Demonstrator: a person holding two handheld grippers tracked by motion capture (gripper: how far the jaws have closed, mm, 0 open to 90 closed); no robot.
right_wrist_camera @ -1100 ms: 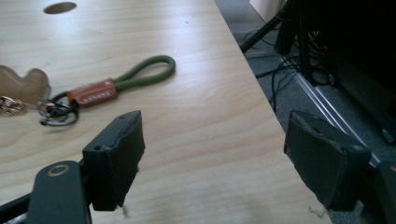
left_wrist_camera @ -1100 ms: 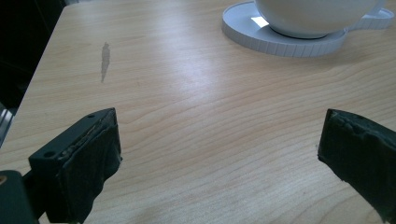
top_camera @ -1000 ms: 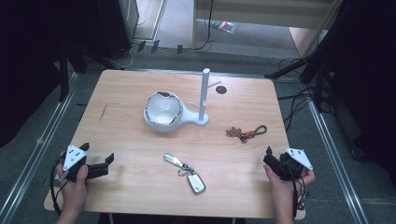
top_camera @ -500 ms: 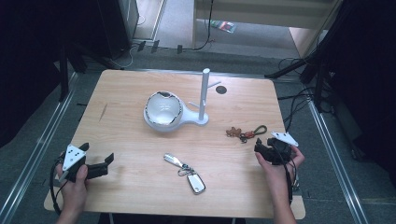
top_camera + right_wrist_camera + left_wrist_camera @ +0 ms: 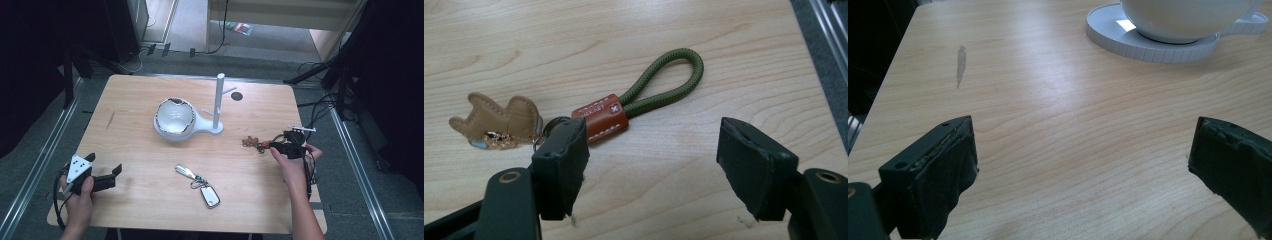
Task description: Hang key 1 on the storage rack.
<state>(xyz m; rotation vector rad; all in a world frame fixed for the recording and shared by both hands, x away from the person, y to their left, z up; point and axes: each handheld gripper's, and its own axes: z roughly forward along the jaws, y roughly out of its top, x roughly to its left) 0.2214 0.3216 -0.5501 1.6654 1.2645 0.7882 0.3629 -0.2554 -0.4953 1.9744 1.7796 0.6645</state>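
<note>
Right gripper (image 5: 651,165): my jaws stand spread with nothing between the pads; they have just been closing a little, and they hover over the wood at the lower middle of the right gripper view.
Keychain (image 5: 624,107): an olive-green cord loop bound by a stitched rust-brown leather tab, with a tan leather animal charm (image 5: 499,120) on its ring; it lies flat on the light wooden table (image 5: 130,125), at the right middle of the high view.
Direction from my jaws: it sits just beyond and to the upper left of the gap; my left-hand pad overlaps the ring end near the tab, while the cord loop runs clear toward the upper middle.
Long axis: slanted, charm at the left, loop tip at the upper right, so roughly crosswise to my reach.
Nearer hand: my right hand (image 5: 292,162), close by the keychain; the left gripper (image 5: 102,180) rests well apart at the lower left of the high view, jaws wide open and empty.
Judgement: I should shift up and left to straddle the tab.
</note>
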